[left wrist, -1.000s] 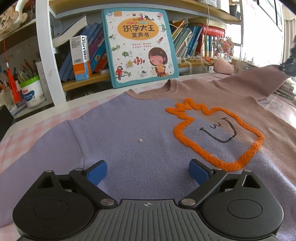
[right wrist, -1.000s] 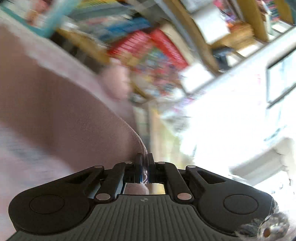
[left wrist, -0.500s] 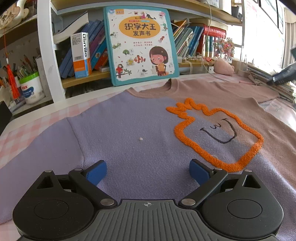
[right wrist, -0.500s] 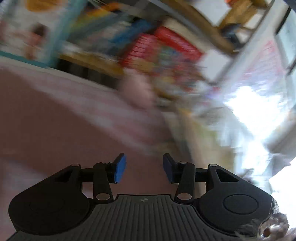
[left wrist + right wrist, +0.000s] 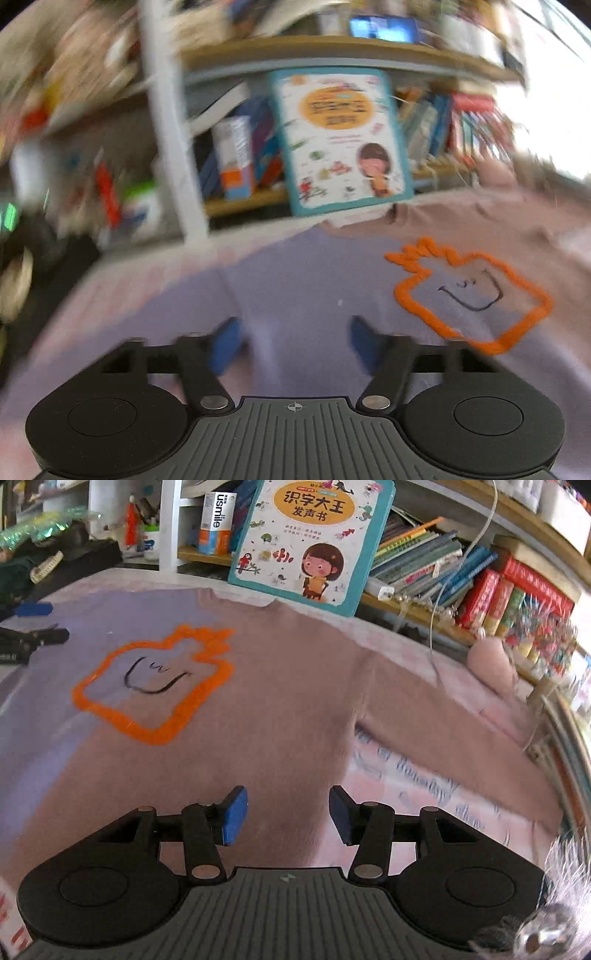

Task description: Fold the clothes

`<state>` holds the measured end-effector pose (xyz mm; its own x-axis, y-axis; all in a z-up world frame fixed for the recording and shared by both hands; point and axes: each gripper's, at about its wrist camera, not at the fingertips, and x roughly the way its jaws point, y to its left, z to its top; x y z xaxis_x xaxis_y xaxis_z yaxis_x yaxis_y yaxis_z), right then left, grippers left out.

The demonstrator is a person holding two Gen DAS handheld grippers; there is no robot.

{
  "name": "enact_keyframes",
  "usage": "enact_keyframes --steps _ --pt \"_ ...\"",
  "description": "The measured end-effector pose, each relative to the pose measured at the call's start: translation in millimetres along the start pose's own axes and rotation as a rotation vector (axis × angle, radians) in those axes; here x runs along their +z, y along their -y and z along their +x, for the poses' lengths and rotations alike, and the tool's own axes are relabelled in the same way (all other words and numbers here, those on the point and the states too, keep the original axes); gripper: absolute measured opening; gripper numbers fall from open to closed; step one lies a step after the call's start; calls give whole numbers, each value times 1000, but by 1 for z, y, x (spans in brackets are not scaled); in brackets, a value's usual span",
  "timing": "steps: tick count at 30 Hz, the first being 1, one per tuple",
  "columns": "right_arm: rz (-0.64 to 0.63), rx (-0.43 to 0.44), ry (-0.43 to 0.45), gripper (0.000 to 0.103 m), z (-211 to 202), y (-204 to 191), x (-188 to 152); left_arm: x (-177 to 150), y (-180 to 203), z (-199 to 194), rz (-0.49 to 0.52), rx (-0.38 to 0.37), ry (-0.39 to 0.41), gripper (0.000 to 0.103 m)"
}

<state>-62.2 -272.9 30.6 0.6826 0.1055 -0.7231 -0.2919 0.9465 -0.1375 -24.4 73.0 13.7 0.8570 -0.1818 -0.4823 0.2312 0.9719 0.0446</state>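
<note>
Right wrist view: the right gripper (image 5: 287, 814) is hovering with jaws wide over the pink side of the sweater (image 5: 280, 686), which is lying flat on the table before a picture book (image 5: 314, 535). The left gripper (image 5: 293, 341), blurred, is gaping wide above its lilac side.

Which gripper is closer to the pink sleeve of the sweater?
Right. The right gripper hangs open over the pink side, with the pink sleeve just ahead of it. The left gripper is open over the purple side, across the sweater.
</note>
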Motion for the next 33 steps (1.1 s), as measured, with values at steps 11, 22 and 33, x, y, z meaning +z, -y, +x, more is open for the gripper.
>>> enact_keyframes --steps 11,22,33 --pt "315 120 49 32 -20 29 -44 -23 -41 -12 -312 -96 -133 40" --pt "269 141 103 12 -29 9 -58 -16 -50 13 -328 -49 -128 4" --pt "217 50 125 11 -27 5 -59 -22 -42 4 -307 -70 -129 4"
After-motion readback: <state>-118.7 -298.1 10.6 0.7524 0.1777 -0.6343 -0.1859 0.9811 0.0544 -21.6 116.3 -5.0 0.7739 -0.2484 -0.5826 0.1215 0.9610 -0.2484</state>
